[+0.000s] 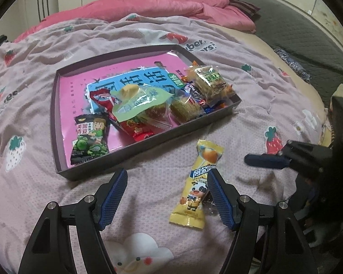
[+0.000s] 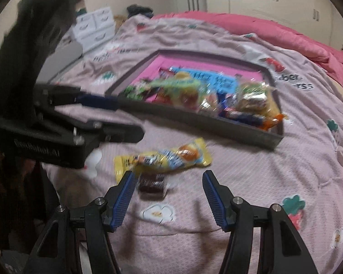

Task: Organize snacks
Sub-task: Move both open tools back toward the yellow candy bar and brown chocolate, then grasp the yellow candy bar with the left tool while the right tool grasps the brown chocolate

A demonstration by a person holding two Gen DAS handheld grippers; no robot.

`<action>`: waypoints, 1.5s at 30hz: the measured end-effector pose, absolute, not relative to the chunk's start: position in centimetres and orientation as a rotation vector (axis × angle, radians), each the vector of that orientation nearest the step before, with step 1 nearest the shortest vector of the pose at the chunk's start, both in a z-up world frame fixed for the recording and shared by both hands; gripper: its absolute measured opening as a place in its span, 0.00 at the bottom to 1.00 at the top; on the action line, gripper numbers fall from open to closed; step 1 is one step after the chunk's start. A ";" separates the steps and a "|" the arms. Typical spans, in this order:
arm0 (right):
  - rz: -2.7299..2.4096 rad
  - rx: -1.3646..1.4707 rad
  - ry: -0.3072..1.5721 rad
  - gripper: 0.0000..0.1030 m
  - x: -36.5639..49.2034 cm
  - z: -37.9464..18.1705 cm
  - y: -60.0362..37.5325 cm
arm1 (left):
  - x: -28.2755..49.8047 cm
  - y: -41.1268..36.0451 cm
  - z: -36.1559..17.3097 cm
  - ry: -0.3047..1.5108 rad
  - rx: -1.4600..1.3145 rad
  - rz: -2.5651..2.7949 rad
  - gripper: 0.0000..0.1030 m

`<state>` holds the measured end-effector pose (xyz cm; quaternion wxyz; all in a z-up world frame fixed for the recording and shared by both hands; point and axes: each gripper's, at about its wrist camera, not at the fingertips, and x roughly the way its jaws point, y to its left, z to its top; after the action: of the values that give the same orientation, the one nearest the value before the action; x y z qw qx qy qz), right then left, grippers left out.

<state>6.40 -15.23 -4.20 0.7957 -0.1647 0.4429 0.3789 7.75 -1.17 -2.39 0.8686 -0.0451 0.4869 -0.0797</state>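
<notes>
Snacks remain outside the tray (image 1: 64,171): yellow lollipop packet (image 1: 195,182) hides a small dark packet (image 2: 152,183). Both tools, left (image 1: 167,196) and right (image 2: 168,196), spread, empty; closing could pinch bedspread (image 1: 251,91).

Yellow snack wrapper (image 1: 197,182) glossy plastic film. Tray (image 1: 57,123) matt dark cardboard, glossy pink paper liner. Bed quilt (image 1: 251,118) soft matt printed cloth, wrinkled. Gripper pads (image 1: 113,196) blue ribbed rubber, matt black plastic arms.
</notes>
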 end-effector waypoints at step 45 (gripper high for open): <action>0.674 -0.224 1.033 0.37 10.6 -6.4 -17.8 | 10.0 -3.8 -6.6 1.134 -0.180 -0.331 0.13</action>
<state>10.61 -17.79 -6.36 0.8099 -0.1047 0.4835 0.3152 10.02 -3.76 -6.58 0.8267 -0.0847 0.5339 -0.1558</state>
